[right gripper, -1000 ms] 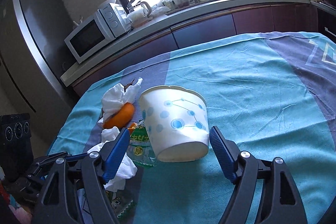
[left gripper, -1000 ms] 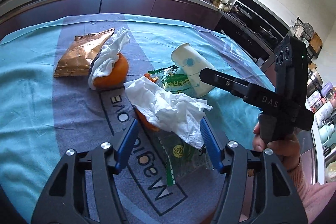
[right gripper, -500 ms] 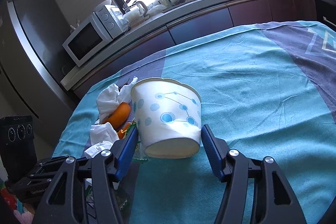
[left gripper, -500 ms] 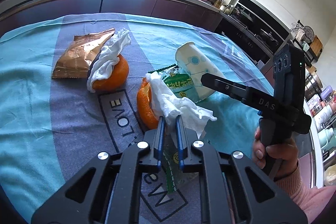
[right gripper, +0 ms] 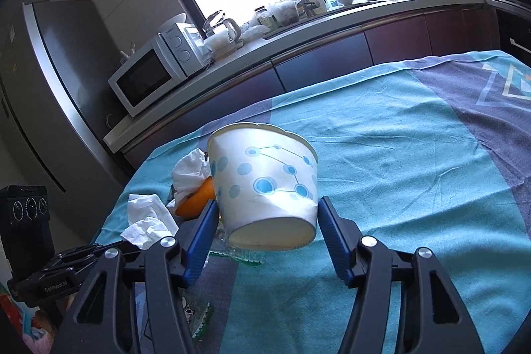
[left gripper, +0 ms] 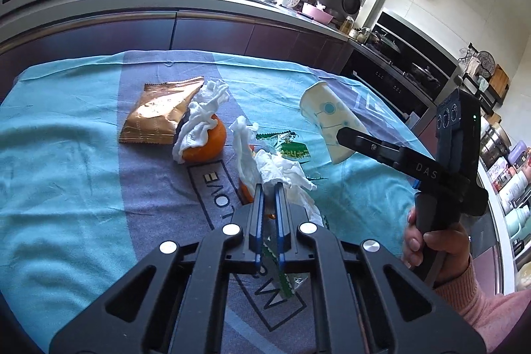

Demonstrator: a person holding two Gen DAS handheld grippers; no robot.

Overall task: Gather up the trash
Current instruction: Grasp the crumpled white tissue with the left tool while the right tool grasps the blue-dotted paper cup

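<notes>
My left gripper (left gripper: 268,188) is shut on a crumpled white tissue (left gripper: 272,166) and holds it off the cloth. It also shows in the right wrist view (right gripper: 149,223). My right gripper (right gripper: 265,211) is shut on a white paper cup with blue dots (right gripper: 265,184), tilted with its mouth pointing away; the cup shows in the left wrist view (left gripper: 327,121) raised above the table. Orange peel (left gripper: 247,189) lies under the tissue. A green snack wrapper (left gripper: 292,148) lies behind it.
A gold snack bag (left gripper: 159,115) and an orange draped with another tissue (left gripper: 204,135) lie on the blue-grey tablecloth (left gripper: 66,155). A clear wrapper (left gripper: 278,274) lies under my left gripper. A kitchen counter (right gripper: 298,32) with a microwave runs behind the table.
My left gripper closed on the tissue and lifted it. My right gripper closed on the paper cup and raised it off the table.
</notes>
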